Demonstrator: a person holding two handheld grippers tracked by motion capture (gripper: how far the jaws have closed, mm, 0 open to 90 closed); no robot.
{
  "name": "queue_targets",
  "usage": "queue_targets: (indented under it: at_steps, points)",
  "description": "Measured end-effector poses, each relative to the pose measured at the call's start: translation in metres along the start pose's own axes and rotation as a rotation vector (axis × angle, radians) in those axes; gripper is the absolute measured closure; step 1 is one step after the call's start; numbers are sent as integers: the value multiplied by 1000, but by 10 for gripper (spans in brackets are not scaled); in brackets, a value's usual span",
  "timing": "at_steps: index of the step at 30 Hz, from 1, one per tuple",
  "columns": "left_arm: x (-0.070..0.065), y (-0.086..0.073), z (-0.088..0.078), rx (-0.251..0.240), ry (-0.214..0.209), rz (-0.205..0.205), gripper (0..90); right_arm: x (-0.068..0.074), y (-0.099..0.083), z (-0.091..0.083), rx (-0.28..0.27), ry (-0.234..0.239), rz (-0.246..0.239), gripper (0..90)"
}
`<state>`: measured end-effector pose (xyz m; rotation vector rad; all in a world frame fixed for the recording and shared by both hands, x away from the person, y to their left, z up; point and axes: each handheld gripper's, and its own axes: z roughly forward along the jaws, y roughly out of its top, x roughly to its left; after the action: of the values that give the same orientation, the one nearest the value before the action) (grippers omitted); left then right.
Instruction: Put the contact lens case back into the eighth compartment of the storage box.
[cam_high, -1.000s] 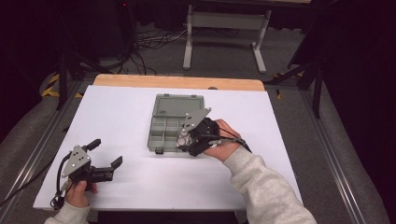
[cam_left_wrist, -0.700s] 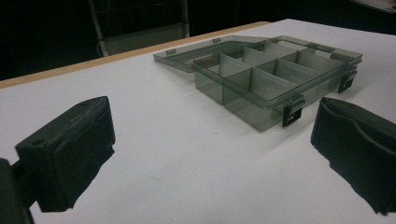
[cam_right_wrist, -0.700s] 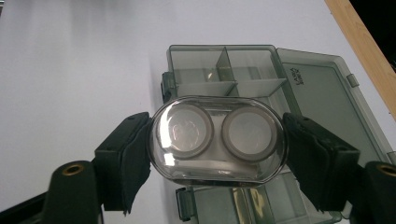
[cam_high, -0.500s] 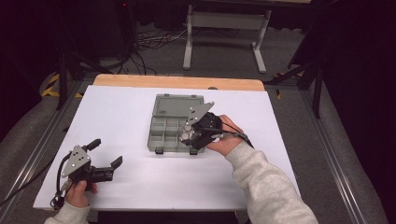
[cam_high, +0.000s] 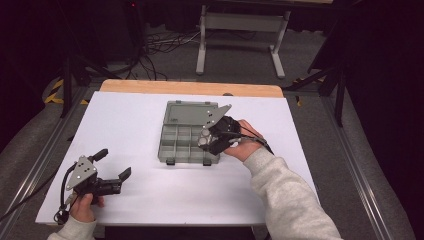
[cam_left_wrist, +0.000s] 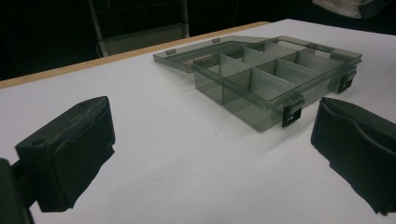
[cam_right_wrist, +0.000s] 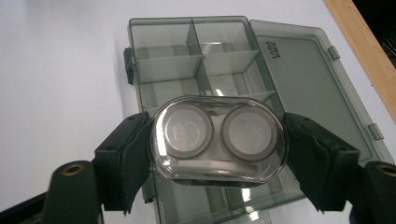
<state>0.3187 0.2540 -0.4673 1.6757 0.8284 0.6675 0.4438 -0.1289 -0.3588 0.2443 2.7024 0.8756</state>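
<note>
High view: the right gripper (cam_high: 204, 141) has shifted from the front right corner of the open organiser box (cam_high: 186, 131) to a spot farther over its compartments than a second ago, carrying a clear oval case (cam_high: 203, 142). The left gripper (cam_high: 113, 163) has stayed parked on the white table (cam_high: 140, 200), well apart from the box.

Left gripper view: its jaws stand spread with nothing between them (box ahead, lid laid flat behind).

Right gripper view: both jaws pinch the clear oval case (cam_right_wrist: 218, 140) at its ends; it hangs above the near compartments, not yet inside one. Judgement: placement is in hand, and lowering and release remain.
</note>
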Motion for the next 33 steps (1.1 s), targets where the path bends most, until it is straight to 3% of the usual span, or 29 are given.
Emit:
queue_targets:
  at_steps: [19, 33]
  points:
    - [0, 0, 0, 0, -1, 0, 4, -14, -13, 9, 56, -3, 20, 265]
    - [0, 0, 0, 0, -1, 0, 4, -17, -18, 19, 114, 28, -19, 266]
